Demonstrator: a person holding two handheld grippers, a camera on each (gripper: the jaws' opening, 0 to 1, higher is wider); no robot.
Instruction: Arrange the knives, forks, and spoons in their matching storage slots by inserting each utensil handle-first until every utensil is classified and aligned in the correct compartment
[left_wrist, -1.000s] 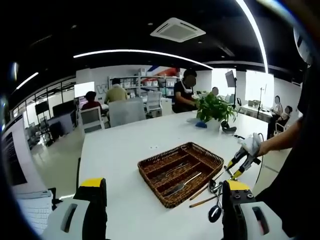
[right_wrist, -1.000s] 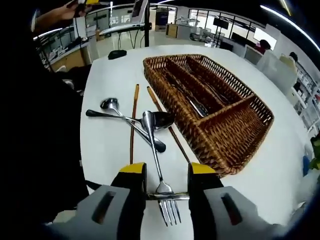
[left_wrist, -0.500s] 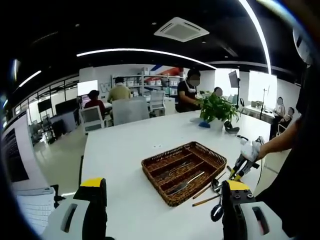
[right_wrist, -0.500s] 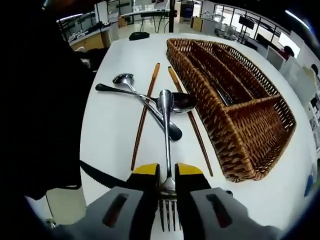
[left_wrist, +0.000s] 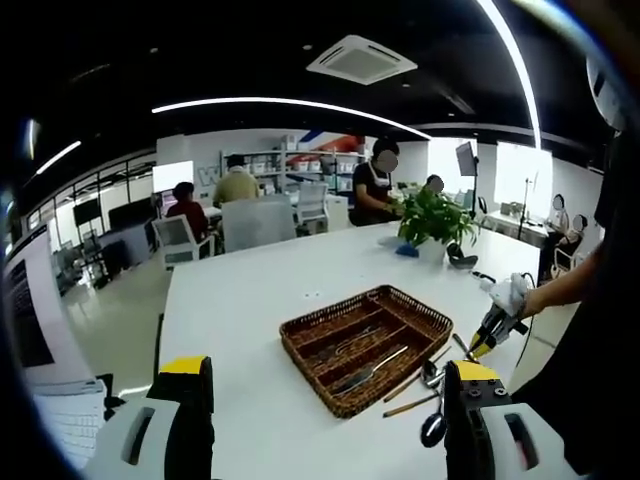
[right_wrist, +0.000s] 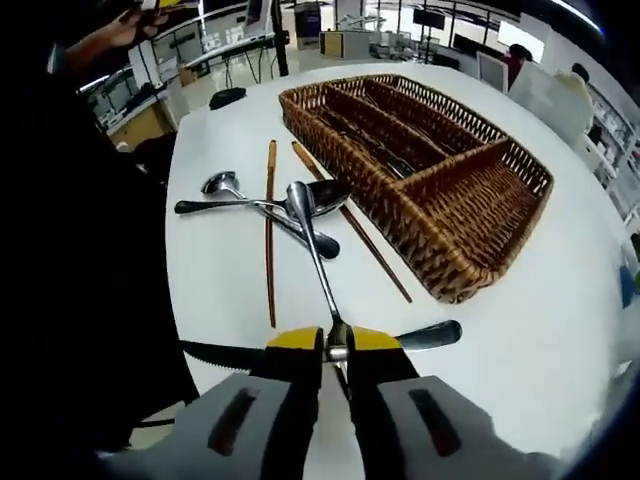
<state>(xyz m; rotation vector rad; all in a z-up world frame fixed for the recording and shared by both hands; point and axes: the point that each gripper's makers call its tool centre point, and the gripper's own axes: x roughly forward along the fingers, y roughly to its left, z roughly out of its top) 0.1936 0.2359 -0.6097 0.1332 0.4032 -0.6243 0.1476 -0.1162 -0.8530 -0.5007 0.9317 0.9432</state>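
My right gripper (right_wrist: 335, 347) is shut on a steel fork (right_wrist: 312, 250) near its neck; the handle points away toward the table, and the tines are hidden under the jaws. Ahead lies a brown wicker basket (right_wrist: 470, 225) with long compartments holding several utensils. Beside it on the white table lie two wooden chopsticks (right_wrist: 270, 235), two steel spoons (right_wrist: 222, 184) and a dark-handled spoon (right_wrist: 318, 242), crossing one another. A serrated knife (right_wrist: 428, 335) lies crosswise under the jaws. My left gripper (left_wrist: 327, 368) stands wide open, high above the basket (left_wrist: 300, 335), holding nothing. The right gripper (left_wrist: 492, 328) appears at that view's right.
The table's edge (right_wrist: 175, 300) runs along the left of the utensils, with a person's dark clothing beyond it. A potted plant (left_wrist: 430, 220) stands at the table's far end. People sit at desks and chairs farther back.
The right jaws closed on the fork and raised it, handle pointing forward; the knife now shows beneath them. The left gripper view barely shifted.
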